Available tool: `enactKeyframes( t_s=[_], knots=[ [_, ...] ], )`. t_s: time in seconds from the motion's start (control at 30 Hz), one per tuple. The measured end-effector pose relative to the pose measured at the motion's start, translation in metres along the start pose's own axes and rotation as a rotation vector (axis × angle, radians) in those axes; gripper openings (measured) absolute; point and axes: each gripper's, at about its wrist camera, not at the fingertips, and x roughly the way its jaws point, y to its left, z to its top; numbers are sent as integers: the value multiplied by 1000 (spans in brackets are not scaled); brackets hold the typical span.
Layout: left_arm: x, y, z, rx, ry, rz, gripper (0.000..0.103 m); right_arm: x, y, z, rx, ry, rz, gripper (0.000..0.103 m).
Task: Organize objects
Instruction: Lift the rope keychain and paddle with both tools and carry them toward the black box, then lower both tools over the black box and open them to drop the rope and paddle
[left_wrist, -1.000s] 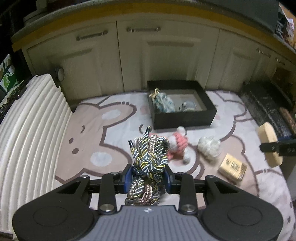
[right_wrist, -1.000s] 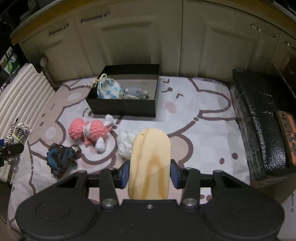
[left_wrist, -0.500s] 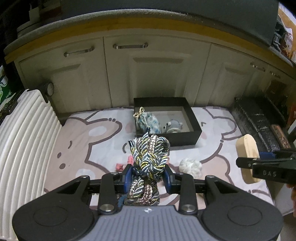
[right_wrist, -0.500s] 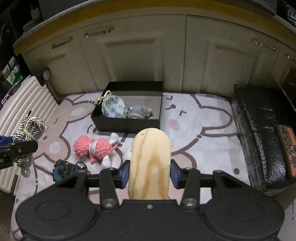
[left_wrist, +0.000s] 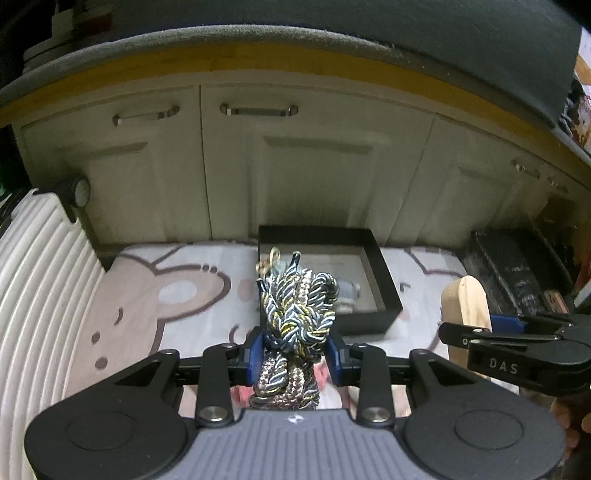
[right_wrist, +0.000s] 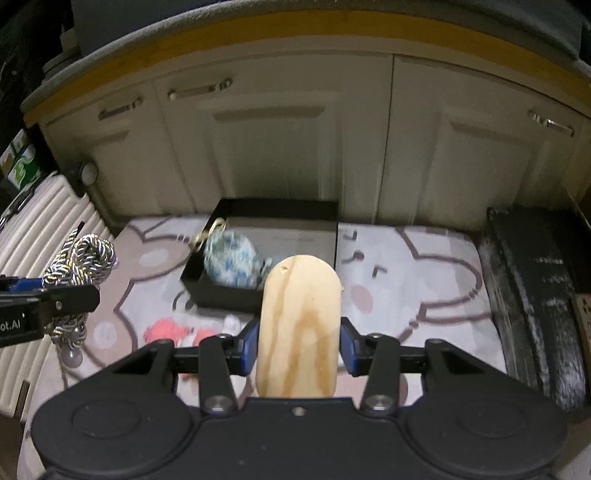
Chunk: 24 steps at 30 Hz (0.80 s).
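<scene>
Objects to be sorted are partly dealt with, by my reading: the black box (right_wrist: 273, 229) ahead of both claws already holds a blue-and-white patterned pouch (right_wrist: 231, 262) and a small grey thing beside it, too blurred to name. Two more pieces are in the air and not yet put away, so I judge the job somewhere near the middle. On the cartoon-print mat (right_wrist: 406, 266), below and just left of the right claw (right_wrist: 298, 341), a pink knitted toy (right_wrist: 166, 328) lies outside the box; it looks like one of the items left to do, and whatever else may sit on the mat is hidden behind the claws. That right claw is closed on a wooden board (right_wrist: 299, 325), pale, grain-streaked, round-ended with a small hole near its top, standing up between the blue pads. The left claw (left_wrist: 294, 349) is clamped around a bundle of twisted cord (left_wrist: 299, 306), navy, white and gold strands knotted thick, bulging above the pads and hanging below them. Both loads sit short of the box, which is straight in front of the cord and ahead-left of the board.
</scene>
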Motion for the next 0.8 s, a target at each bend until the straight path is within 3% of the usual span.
enactKeyframes(
  t_s=[0.47,0.8],
  knots=[
    [85,-13,51,39,-9,-115,36,71,-19,28,7,-43,-39,45],
    [161,-23,76,9,-7,-197,36,109,-18,61,-116,-48,-19,45]
  ],
)
